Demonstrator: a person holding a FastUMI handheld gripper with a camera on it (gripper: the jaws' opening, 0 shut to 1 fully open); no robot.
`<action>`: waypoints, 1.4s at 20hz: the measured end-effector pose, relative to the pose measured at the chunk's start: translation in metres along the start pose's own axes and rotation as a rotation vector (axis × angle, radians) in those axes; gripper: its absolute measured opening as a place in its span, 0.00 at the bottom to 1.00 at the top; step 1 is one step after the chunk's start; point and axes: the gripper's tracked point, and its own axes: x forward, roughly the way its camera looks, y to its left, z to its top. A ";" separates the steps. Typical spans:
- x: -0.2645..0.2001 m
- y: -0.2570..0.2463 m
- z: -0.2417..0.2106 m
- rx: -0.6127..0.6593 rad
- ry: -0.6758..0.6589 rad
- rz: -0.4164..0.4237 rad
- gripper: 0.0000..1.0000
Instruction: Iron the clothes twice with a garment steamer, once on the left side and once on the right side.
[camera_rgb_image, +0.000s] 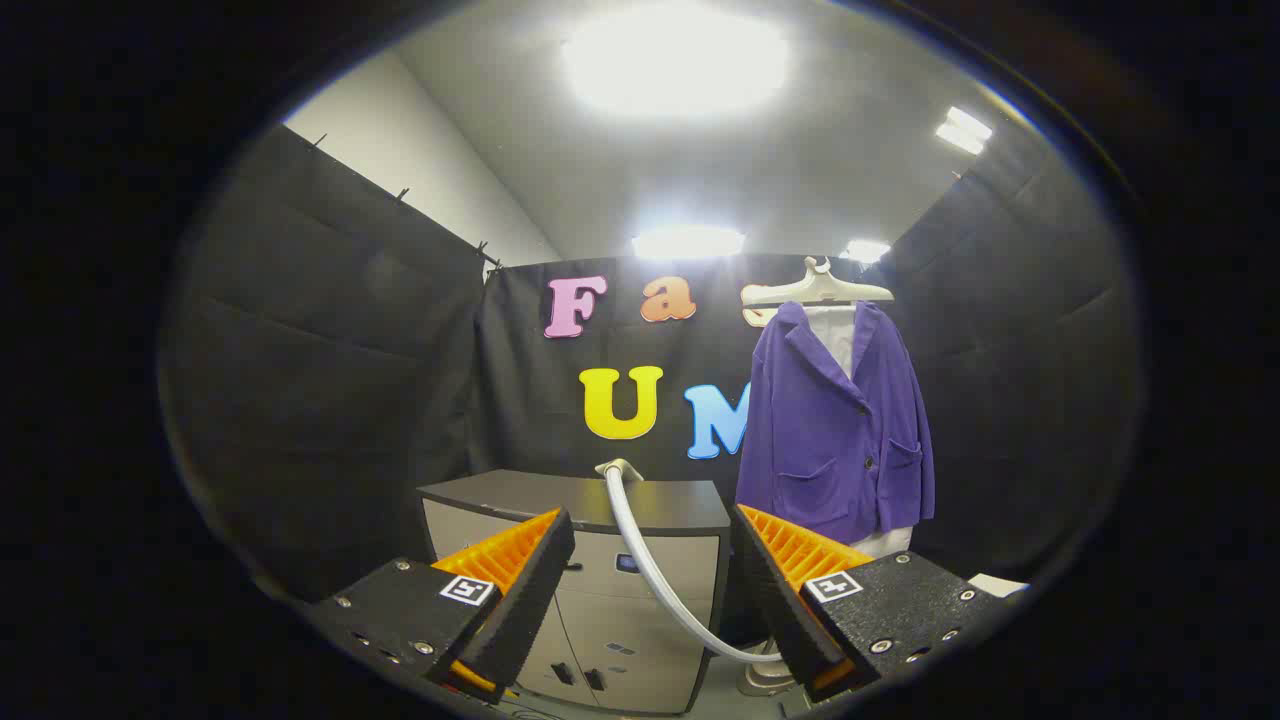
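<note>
A purple jacket (838, 430) over a white shirt hangs on a pale hanger (818, 288) against the booth's back wall, beyond my right finger. The steamer's head (618, 467) rests on top of a grey cabinet (590, 560), and its pale hose (650, 570) curves down the cabinet's front toward the steamer's base (765, 680), low behind my right finger. My gripper (652, 530) is open, with nothing between its fingers. The cabinet and hose lie straight ahead through the gap, some distance off.
Black cloth walls close the booth on the left, back and right. A white object (995, 583) peeks out low on the right, past my right finger. Bright ceiling lights shine overhead.
</note>
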 end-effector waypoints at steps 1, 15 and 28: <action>0.001 0.000 0.001 0.002 -0.002 0.005 0.96; 0.018 -0.008 0.004 -0.003 0.007 0.032 0.96; 0.085 -0.012 0.027 -0.045 0.078 0.010 0.96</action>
